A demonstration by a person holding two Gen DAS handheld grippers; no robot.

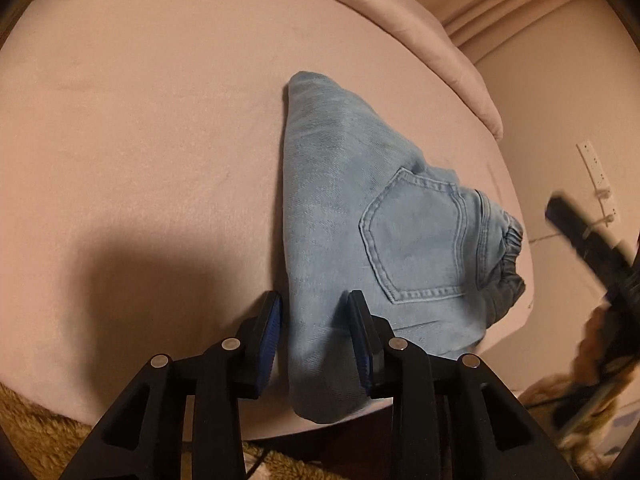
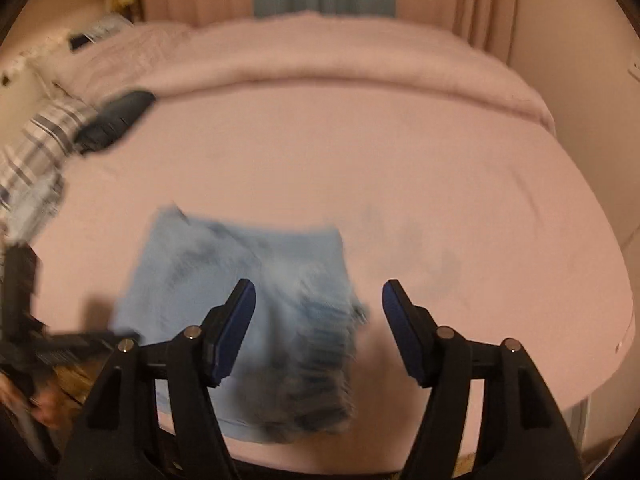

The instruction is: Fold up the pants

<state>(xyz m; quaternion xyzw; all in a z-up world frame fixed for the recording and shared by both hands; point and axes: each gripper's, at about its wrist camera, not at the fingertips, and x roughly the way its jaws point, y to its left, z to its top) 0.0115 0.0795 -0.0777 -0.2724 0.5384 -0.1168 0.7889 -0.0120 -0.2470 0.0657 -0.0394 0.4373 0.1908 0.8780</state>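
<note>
I see the jeans [image 1: 360,220] lying folded on the pink bed [image 1: 140,120], near its front edge. My left gripper [image 1: 316,332] hangs over them, jaws apart, gripping nothing. My right gripper [image 2: 318,332] is wide open, also empty.

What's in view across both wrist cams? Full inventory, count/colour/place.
jeans: 1, light blue denim, folded, near edge of the bed, back pocket up
bed sheet: 1, pink, covers the bed
blanket: 1, pink, bunched along the bed's far side
curtains: pink with a grey-blue panel, behind the bed
plaid cloth: 1, grey and white, left edge of right wrist view
rug: 1, tan, shaggy, floor at the bed's near edge
left gripper: black, blue pads, jaws apart over the jeans' near end, not pressing
right gripper: black, blue pads, open above the jeans
</note>
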